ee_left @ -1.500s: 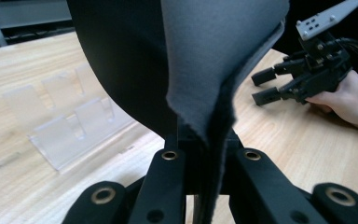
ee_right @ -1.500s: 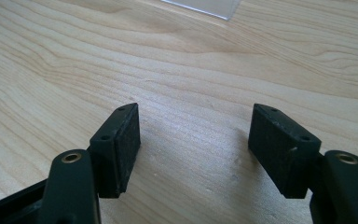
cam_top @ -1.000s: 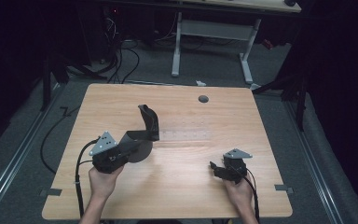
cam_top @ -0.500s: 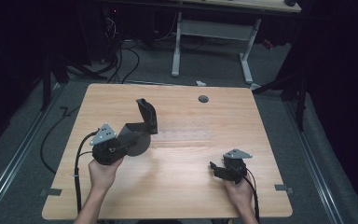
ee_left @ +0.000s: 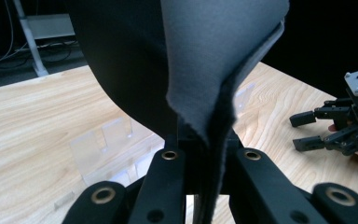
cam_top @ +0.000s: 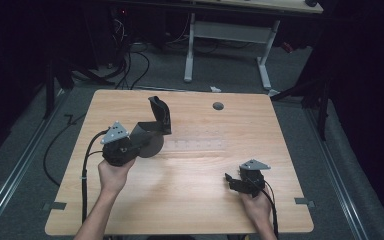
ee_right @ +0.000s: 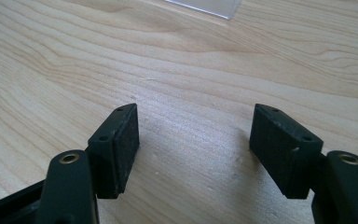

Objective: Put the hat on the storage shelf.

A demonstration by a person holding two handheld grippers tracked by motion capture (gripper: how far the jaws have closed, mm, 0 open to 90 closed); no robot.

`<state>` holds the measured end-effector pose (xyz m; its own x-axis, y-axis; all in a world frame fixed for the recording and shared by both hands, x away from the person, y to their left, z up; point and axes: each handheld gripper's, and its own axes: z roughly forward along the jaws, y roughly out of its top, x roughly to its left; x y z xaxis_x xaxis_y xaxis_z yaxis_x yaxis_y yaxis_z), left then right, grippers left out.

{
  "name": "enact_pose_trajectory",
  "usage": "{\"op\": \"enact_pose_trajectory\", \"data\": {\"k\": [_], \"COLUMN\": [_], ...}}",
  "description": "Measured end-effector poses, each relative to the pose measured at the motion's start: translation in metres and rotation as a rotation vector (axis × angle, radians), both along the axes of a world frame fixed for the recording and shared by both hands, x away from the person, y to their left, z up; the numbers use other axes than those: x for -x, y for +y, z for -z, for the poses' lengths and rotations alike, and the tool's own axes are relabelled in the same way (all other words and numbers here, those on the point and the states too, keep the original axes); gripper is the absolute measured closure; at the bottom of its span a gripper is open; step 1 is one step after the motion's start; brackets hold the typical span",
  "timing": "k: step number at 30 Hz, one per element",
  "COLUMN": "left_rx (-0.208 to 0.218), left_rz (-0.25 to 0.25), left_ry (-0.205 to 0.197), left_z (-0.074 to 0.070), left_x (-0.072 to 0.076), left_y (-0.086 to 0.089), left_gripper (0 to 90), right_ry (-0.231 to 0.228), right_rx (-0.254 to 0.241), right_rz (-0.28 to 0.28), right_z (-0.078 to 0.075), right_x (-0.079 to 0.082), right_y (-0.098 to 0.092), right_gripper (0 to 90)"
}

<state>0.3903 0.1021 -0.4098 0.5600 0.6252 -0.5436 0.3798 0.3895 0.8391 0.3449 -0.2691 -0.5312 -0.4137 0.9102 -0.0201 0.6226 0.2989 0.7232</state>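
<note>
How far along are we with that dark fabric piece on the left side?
Done: the left gripper has the dark fabric piece clamped and raised off the table. In hand: it hangs above the clear acrylic rack. Left: setting it down, probably at the rack; the right gripper rests open, empty.

Dark grey felt piece (cam_top: 152,131) (folded), tool-clamped

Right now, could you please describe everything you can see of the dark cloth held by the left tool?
The dark cloth looks like soft grey-black fabric, felt-like, with a slightly frayed edge. It is pinched between the shut jaws of the left tool, lifted above the wooden table, folded on itself and standing upward. Below it lies a clear plastic rack.
</note>
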Motion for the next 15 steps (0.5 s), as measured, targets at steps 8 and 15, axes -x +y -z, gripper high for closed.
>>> {"op": "enact_pose_trajectory", "data": {"k": [8,15], "left_rx": [-0.002,-0.038], "left_rz": [-0.022,-0.053], "left_ry": [-0.011,-0.042], "left_z": [-0.005,-0.006], "left_x": [-0.014,-0.022], "left_y": [0.002,-0.003], "left_gripper": [86.0,86.0], "right_ry": [0.0,0.0], "right_rx": [-0.001,-0.001], "right_rz": [0.0,0.0], "right_z": [0.0,0.0], "right_x": [0.0,0.0], "right_y": [0.0,0.0], "right_gripper": [33.2,33.2]}}
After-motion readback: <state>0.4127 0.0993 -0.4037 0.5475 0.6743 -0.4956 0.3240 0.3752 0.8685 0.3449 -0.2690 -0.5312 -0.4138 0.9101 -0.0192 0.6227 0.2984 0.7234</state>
